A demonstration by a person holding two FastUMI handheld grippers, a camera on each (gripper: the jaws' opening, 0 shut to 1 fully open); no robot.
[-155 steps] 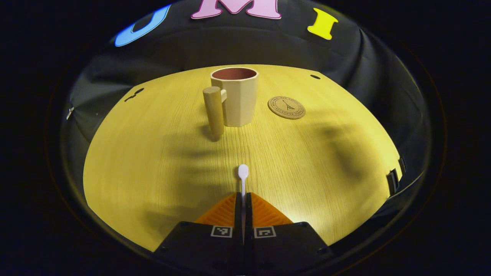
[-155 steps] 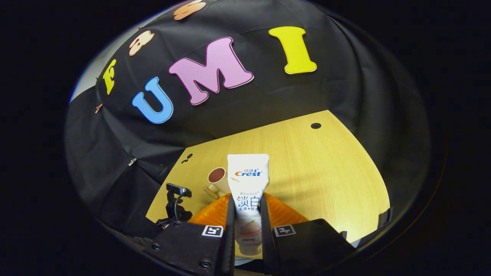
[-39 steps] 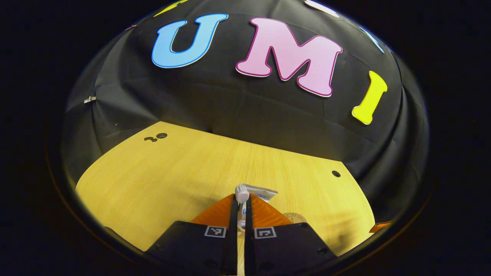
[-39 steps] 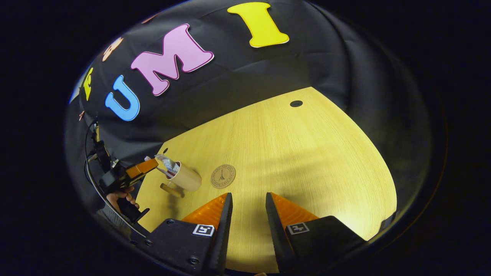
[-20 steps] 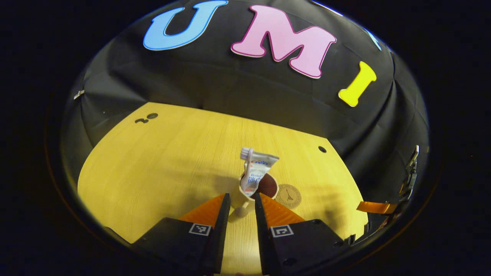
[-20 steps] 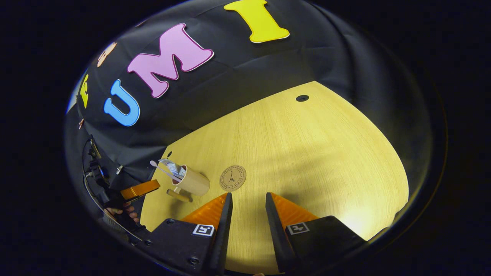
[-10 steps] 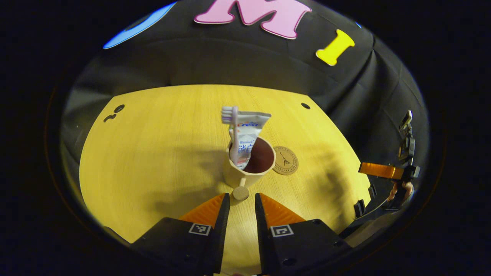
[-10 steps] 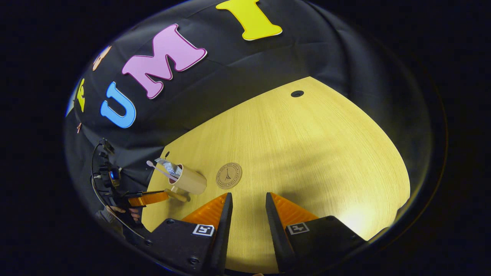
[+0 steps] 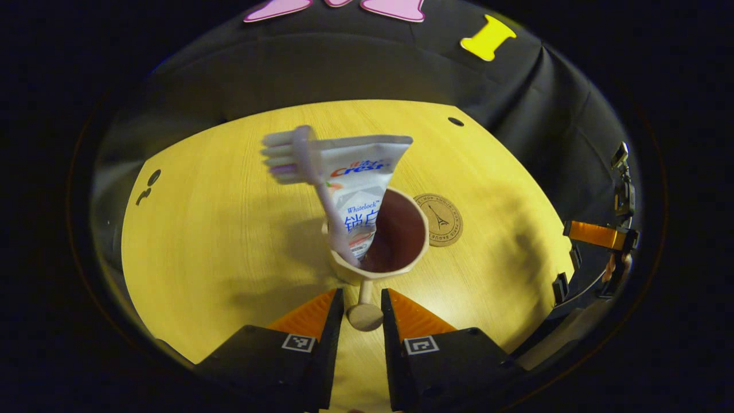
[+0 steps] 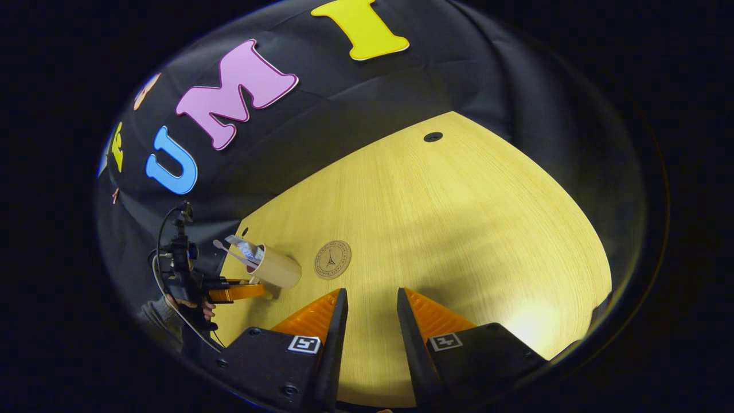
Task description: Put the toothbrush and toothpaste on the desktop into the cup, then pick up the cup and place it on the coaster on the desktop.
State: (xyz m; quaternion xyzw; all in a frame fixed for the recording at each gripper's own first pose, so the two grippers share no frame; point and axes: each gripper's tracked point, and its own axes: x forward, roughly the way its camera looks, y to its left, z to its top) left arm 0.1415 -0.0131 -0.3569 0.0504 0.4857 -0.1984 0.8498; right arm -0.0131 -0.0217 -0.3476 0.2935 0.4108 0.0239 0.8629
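Beige cup [image 9: 378,269] with dark-red inside, toothbrush [image 9: 312,172] and toothpaste [image 9: 361,189] upright

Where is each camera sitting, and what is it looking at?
Left gripper view: rides the left gripper, looking down at the cup; its own fingers flank the cup's handle.
Right gripper view: rides the right gripper, looking over the desktop; its own open fingers show, and farther off a hand.
Both share the cup, toothbrush, toothpaste and coaster.

Cloth-walled booth [image 10: 459,86], wooden desktop [image 10: 459,229]
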